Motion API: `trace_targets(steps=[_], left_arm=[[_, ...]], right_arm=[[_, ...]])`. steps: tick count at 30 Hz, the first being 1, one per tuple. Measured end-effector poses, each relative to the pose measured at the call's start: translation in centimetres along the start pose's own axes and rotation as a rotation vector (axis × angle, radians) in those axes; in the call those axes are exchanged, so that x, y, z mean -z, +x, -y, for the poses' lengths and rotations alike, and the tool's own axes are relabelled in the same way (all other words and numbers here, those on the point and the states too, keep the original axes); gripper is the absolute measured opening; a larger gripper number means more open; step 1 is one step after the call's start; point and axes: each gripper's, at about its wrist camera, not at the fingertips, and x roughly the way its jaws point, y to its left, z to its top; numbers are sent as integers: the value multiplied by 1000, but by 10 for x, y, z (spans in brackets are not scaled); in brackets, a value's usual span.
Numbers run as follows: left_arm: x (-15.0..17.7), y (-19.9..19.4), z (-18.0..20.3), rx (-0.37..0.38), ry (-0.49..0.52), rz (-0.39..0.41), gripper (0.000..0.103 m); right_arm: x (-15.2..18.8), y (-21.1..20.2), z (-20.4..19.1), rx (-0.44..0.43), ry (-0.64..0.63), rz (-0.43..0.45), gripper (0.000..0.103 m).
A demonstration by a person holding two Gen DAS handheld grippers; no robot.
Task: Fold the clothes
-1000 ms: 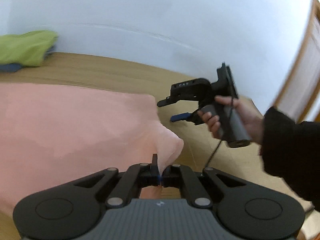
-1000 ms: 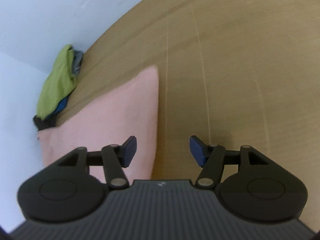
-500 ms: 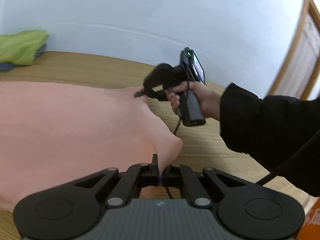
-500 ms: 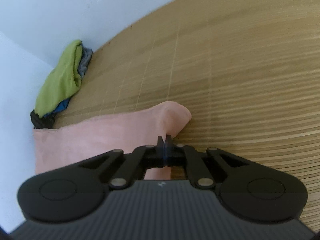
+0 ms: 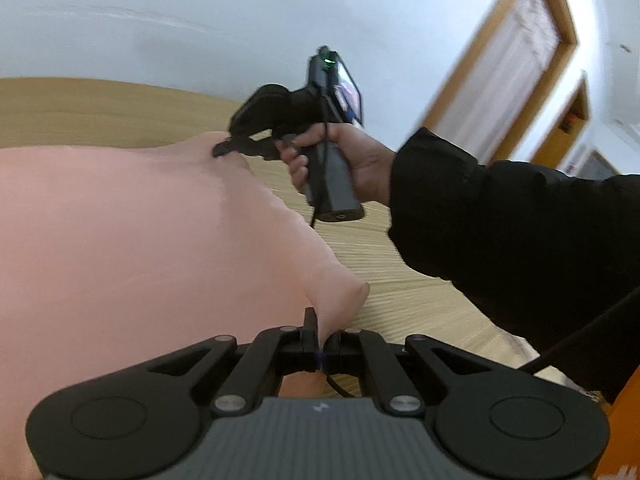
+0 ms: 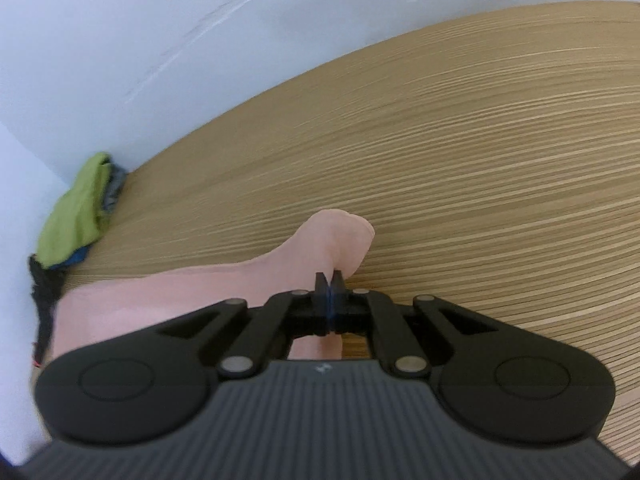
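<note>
A pink cloth (image 5: 132, 240) spreads over the wooden table (image 5: 400, 292) and fills the left of the left wrist view. My left gripper (image 5: 320, 344) is shut on its near right corner, which bunches up above the fingers. Farther back, my right gripper (image 5: 224, 148) pinches the far right corner, held by a hand (image 5: 356, 160) in a black sleeve. In the right wrist view the right gripper (image 6: 330, 292) is shut on the pink cloth (image 6: 208, 292), whose corner rises in a fold off the table (image 6: 480, 160).
A pile of green, blue and dark clothes (image 6: 80, 208) lies against the white wall at the table's far left corner. A wooden door frame (image 5: 520, 60) stands to the right. A black cable (image 5: 580, 332) hangs below the sleeve.
My right gripper went from open beside the cloth's edge to shut on its far corner, then lifted it. My left gripper kept its hold and both corners rose off the table.
</note>
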Motion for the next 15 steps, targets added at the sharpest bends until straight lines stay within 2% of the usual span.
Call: trace_targets(steps=[4, 7, 10, 13, 15], left_arm=[[-7, 24, 16, 84, 16, -54, 1], [-1, 8, 34, 113, 41, -104, 2], [-1, 9, 36, 93, 45, -149, 15], [3, 6, 25, 37, 18, -181, 46], [1, -6, 11, 2, -4, -181, 48]], right_arm=[[-9, -24, 60, 82, -15, 20, 3], [-13, -38, 95, 141, 0, 47, 3], [-14, -49, 123, 205, 31, 73, 3], [-12, -55, 140, 269, 110, 65, 7], [-9, -58, 149, 275, 179, 52, 12]])
